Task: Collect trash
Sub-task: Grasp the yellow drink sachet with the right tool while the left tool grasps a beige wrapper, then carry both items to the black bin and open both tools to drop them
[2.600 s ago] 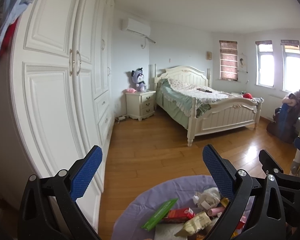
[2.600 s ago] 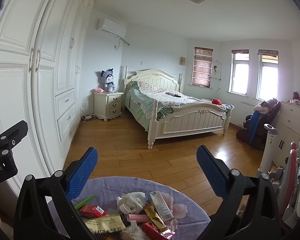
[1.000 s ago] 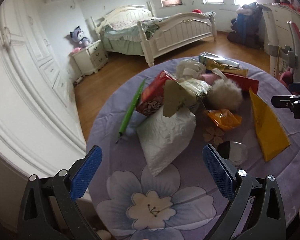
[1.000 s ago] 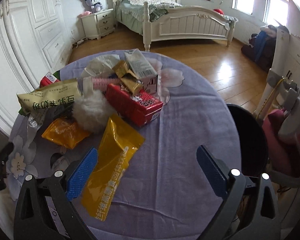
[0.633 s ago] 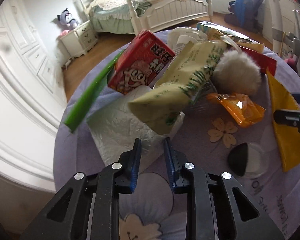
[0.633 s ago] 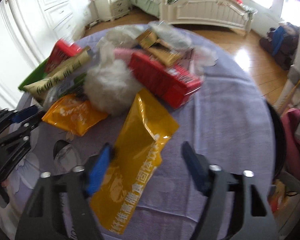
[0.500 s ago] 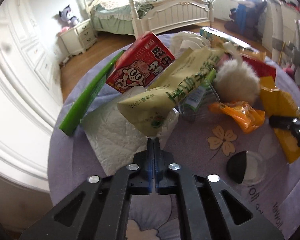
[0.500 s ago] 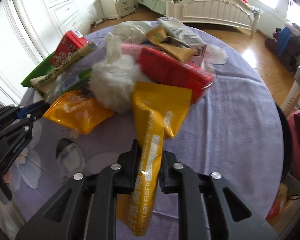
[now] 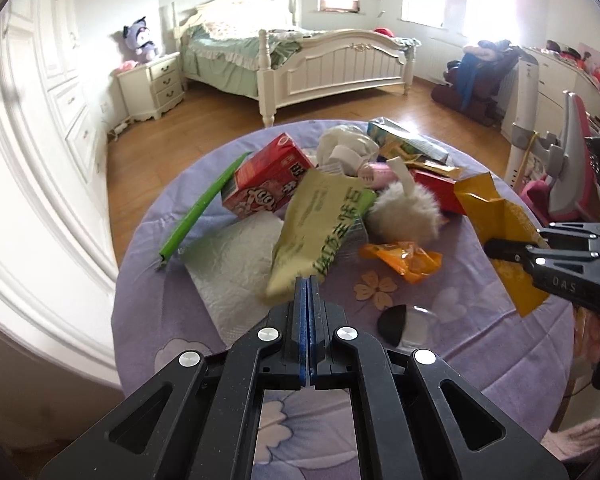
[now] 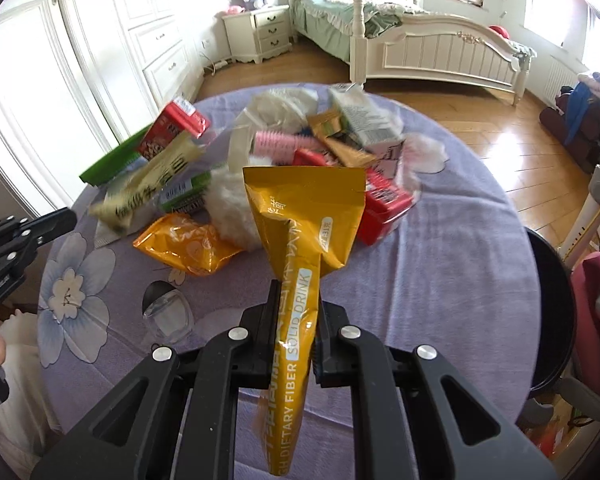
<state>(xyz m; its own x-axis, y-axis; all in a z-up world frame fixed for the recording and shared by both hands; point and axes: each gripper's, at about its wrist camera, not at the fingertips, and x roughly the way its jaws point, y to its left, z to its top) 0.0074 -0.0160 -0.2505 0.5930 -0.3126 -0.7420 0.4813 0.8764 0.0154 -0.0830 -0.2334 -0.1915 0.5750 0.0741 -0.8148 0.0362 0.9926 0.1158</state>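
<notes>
Two views look down on a round table (image 9: pixel 480 352) draped in a lilac cloth printed with white flowers, set in a bedroom with a wooden floor. A cream bed (image 9: pixel 300 56) with green bedding, a nightstand (image 9: pixel 152 84) topped by a purple plush toy (image 9: pixel 140 38), and a wall of white wardrobes (image 10: pixel 60 60) are seen behind it.

Litter is heaped on the far half of the table: a red drink carton (image 9: pixel 266 186), a green strip (image 9: pixel 202 210), a white paper napkin (image 9: pixel 236 268), a fluffy white ball (image 9: pixel 404 212), an orange wrapper (image 9: pixel 402 258), a pink hair roller (image 10: pixel 278 146), a red box (image 10: pixel 384 204) and a crumpled white bag (image 9: pixel 346 146). A small clear lidded cup (image 10: pixel 168 312) lies alone on the near cloth.

A dark round bin (image 10: pixel 552 312) is seen just past the table's right edge; its contents cannot be made out.

The left gripper (image 9: pixel 307 292) is closed tight, its blue pads pinching the lower corner of a pale yellow-green snack bag (image 9: pixel 320 228), which leans up against the heap. The right gripper (image 10: pixel 296 312) is narrowed onto a yellow fibre-drink pouch (image 10: pixel 304 216), whose creased neck is squeezed between the jaws while its wide end stands raised over the pile.
</notes>
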